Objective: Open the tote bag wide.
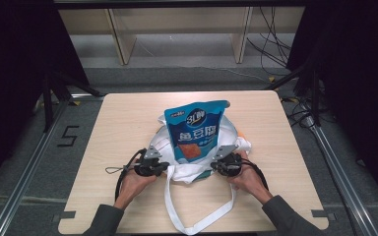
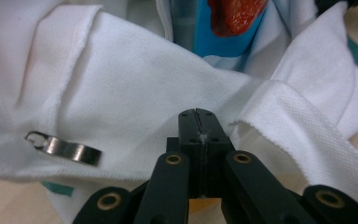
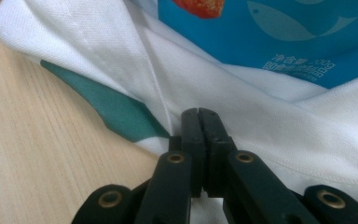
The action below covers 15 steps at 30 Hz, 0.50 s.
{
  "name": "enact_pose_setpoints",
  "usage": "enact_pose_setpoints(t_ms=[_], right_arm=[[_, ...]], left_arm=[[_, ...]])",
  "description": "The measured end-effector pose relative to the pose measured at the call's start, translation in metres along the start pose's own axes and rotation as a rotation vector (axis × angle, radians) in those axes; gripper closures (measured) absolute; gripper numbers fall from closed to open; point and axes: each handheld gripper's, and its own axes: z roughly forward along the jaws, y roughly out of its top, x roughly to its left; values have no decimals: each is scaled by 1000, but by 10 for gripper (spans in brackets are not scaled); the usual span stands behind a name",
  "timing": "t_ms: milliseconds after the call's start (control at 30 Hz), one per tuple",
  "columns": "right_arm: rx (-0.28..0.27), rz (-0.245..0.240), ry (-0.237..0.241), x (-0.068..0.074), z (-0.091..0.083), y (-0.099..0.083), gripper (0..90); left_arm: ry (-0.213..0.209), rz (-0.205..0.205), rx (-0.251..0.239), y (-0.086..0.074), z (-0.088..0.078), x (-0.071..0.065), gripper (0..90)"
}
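High view: even overhead light on desk point(image 1: 128, 123), surroundings at both sides fall to near black, picture soft, low detail. Faint shadows under hands. Gripper views: bright, diffuse; white cloth bag point(image 2: 135, 93) near overexposure, weave sharp mid-frame, black linkage at bottom edge blurred. Metal ring point(image 2: 65, 148) catches glare.

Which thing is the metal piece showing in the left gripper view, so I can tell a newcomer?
On the wooden table lies a white cloth bag holding a blue snack pouch. On the bag's cloth, left of the left gripper, hangs a small flat silver zipper pull, the one shiny metal piece among soft fabric.
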Motion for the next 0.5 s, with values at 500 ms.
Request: enact_pose_setpoints(t_ms=[500], right_arm=[[-30,20,-45,-11,14,9,900]], left_arm=[[147,-60,-50,8,19,17,883]])
